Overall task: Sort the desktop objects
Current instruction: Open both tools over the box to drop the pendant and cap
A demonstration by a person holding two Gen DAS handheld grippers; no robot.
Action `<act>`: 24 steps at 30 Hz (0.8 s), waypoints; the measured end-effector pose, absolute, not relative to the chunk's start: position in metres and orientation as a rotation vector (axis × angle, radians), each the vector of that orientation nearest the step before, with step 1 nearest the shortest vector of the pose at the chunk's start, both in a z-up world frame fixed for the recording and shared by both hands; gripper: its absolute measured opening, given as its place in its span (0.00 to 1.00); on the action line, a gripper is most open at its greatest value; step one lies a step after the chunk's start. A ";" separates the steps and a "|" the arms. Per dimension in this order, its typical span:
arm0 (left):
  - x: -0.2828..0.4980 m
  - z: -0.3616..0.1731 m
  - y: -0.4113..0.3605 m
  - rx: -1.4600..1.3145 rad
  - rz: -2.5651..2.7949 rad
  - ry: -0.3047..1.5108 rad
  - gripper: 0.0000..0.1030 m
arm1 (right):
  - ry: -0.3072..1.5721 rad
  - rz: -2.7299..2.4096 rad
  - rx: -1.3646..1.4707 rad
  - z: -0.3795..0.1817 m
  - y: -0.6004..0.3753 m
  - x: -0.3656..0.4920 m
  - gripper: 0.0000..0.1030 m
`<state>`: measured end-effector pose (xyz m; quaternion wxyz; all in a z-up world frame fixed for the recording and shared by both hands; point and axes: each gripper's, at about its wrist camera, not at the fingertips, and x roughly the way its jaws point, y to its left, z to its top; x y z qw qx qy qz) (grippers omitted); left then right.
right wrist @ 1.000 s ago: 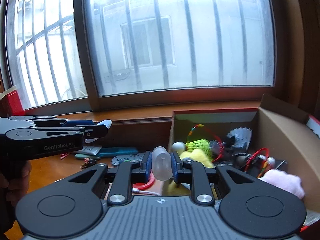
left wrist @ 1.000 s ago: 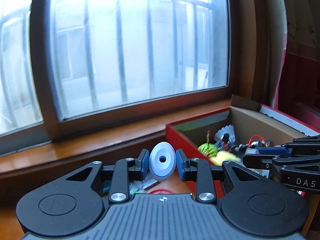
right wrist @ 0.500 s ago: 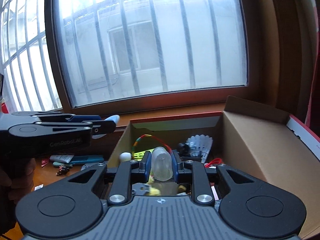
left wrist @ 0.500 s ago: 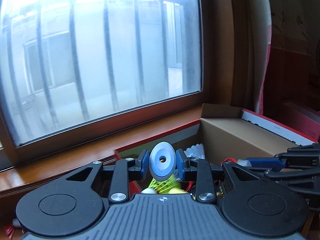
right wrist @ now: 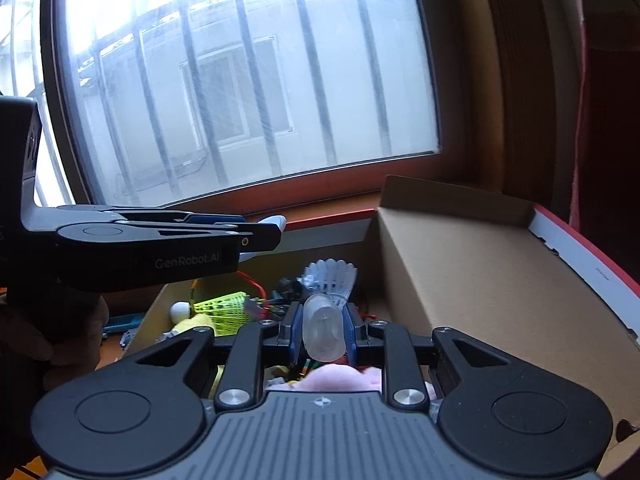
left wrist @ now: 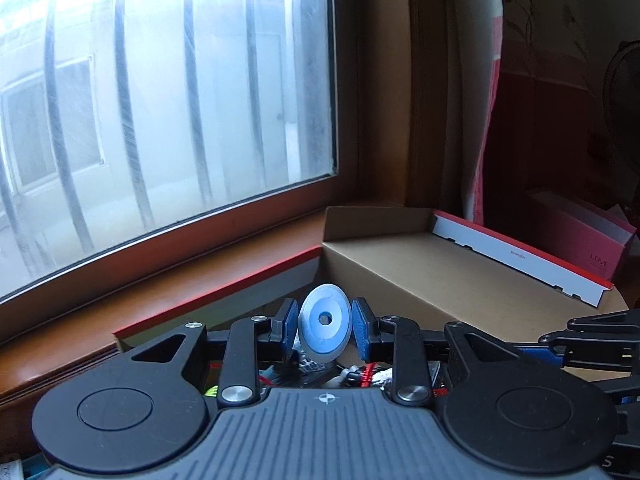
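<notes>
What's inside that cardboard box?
The cardboard box holds a white shuttlecock, a neon-yellow shuttlecock, a pink plush and red wires. The right gripper covers the rest.

box contents mostly hidden behind left tongs, fan cut off

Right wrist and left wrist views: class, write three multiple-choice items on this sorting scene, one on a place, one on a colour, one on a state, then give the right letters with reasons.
1. Where does the white shuttlecock lie?
A. in the cardboard box
B. on the window sill
C. between fingers

2. What colour is the other shuttlecock?
A. red
B. neon yellow-green
C. black

3. What state is the left gripper in?
A. open, holding nothing
B. shut on the disc
C. out of view

Answers:
1 A, it rests among the clutter inside the box walls.
2 B, its skirt is bright yellow-green.
3 B, both blue pads press the disc's edges; the right gripper likewise grips a clear cap.
</notes>
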<state>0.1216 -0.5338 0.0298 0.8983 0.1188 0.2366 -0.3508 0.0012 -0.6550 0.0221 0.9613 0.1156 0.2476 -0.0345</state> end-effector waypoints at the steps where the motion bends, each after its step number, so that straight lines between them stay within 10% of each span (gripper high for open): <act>1: 0.123 0.028 -0.537 0.244 -0.730 0.495 0.30 | 0.504 -0.076 0.236 0.021 -0.658 0.000 0.22; 24: 0.110 0.022 -0.533 0.214 -0.715 0.533 0.37 | 0.529 -0.095 0.230 0.020 -0.660 -0.017 0.47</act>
